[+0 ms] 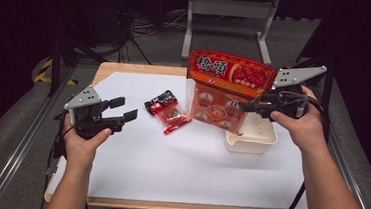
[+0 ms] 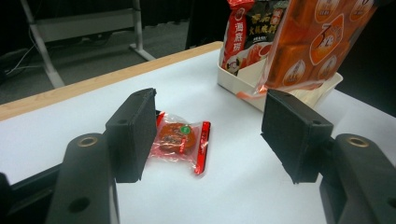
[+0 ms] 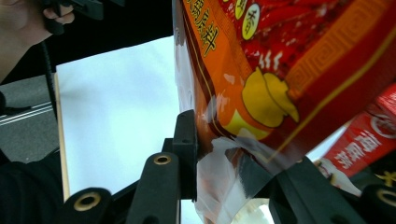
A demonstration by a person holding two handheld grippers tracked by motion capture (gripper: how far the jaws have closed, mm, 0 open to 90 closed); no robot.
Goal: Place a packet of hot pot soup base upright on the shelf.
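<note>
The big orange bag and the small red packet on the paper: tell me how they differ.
The big orange bag is held upright over the white bin, clamped by the right gripper; the small red packet lies flat on the white paper, untouched, ahead of the open left gripper. The bag is far larger and holds many pieces; the packet shows one. Both are red-toned with clear windows.

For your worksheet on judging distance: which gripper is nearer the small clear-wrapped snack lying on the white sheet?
Left. The left gripper hovers open just beside the small snack; the right gripper is farther off, holding the orange bag.
</note>
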